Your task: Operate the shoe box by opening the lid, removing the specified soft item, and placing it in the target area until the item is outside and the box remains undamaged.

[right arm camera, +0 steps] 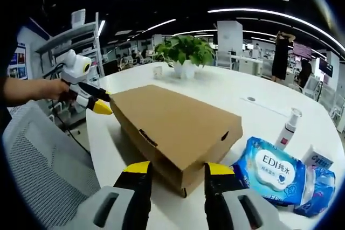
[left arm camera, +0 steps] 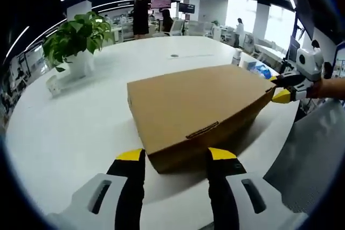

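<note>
A closed brown cardboard shoe box lies flat on the round white table, its lid down. My left gripper is open, and its yellow-tipped jaws straddle the box's near corner. In the right gripper view the same box points another corner at my right gripper, which is open with a jaw on either side of that corner. Each gripper also appears in the other's view: the right gripper at the box's far right corner, the left gripper at its far left corner. The box's contents are hidden.
A potted plant stands on the table behind the box. A blue wet-wipes pack and a small spray bottle lie beside the box. A grey mesh chair sits at the table's edge. People stand far back.
</note>
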Available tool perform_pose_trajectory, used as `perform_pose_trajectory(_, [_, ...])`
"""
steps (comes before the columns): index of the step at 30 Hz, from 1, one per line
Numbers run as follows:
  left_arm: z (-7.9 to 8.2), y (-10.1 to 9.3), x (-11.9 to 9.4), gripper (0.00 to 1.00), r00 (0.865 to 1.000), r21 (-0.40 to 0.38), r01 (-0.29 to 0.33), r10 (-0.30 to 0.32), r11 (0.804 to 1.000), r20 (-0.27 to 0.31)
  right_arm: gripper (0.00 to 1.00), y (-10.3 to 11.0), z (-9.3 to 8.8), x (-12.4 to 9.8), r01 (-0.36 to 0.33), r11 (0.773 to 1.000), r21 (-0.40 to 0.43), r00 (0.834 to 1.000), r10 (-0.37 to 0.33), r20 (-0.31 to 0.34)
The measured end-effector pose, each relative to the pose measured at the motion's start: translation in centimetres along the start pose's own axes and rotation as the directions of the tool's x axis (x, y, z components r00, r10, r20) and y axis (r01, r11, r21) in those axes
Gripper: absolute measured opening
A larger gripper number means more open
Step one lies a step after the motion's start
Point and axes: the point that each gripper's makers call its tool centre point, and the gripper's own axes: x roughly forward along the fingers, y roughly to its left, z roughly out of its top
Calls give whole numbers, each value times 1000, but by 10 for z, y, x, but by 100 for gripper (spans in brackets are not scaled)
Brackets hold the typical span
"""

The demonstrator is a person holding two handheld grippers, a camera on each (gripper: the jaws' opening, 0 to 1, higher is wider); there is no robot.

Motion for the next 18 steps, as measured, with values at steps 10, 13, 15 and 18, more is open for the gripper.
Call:
perform_pose_trajectory(10, [-1,1,1,44,1000,3,-3,3,1000,-3,33,-2,-4,3,8,1000,16,1000,-8,-19])
perform_pose_trajectory(13, [-3,2,2,43,1000,3,-4,4,1000,-8,32,-2,-5,4,10,1000,23,1000,-10,-25])
perform_pose_trajectory(15, [-3,3,3,42,1000,0,-6,6,1000,-9,32,-2,-7,5,10,1000,21,999,-9,-31])
perform_pose_trajectory(18, [-4,6,4,39,1000,-5,-12,12,1000,-13,32,-2,-8,7,10,1000,16,999,-9,-37])
